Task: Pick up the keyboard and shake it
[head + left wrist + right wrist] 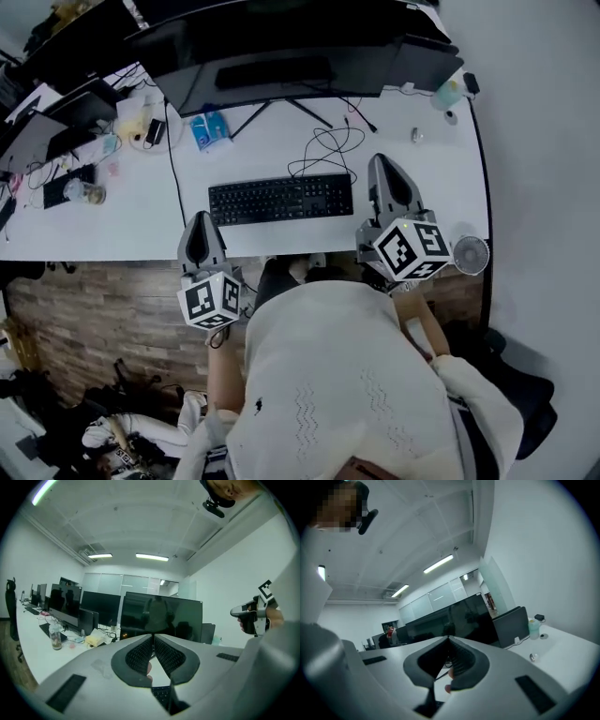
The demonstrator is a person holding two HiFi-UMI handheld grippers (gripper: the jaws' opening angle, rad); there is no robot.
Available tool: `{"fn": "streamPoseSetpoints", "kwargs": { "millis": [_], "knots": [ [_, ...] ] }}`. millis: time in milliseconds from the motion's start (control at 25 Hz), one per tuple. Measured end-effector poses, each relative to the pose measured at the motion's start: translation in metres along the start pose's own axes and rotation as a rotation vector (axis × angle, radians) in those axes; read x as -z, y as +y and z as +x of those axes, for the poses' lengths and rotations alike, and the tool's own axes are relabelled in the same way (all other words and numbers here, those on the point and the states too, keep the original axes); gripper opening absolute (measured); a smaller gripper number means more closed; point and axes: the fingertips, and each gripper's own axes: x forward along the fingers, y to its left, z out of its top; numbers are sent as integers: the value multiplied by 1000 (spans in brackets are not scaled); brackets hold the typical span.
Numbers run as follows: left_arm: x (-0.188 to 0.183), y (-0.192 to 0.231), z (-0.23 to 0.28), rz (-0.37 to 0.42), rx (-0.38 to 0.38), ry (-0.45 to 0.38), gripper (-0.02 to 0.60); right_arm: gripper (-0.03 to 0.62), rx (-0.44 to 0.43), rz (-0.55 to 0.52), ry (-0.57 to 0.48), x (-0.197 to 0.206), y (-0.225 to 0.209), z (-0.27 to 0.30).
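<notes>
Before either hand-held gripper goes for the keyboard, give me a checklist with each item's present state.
1. Keyboard lies flat on the desk, in full view: ok.
2. Left hand-held gripper open for a grasp: not ok, its jaws are shut and empty.
3. Right hand-held gripper open for a grasp: not ok, shut and empty.
4. Both keyboard ends free of clutter: ok.
5. Cable slack enough for shaking: cannot tell; it loops loosely behind the keyboard.
</notes>
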Motion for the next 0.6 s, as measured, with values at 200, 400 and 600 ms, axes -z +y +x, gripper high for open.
{"fn": "streamPoseSetpoints", "kwargs": {
  "millis": [200, 400, 600],
  "knots": [
    [4, 2, 37, 3, 137, 45, 25, 0, 177, 47, -11, 6, -9, 1],
    [5, 16, 65, 13, 228, 62, 25, 0, 260, 54, 53, 19, -5, 21],
    [15, 42, 82, 13, 261, 97, 25, 0, 394, 205, 67, 16, -10, 43]
  ]
}}
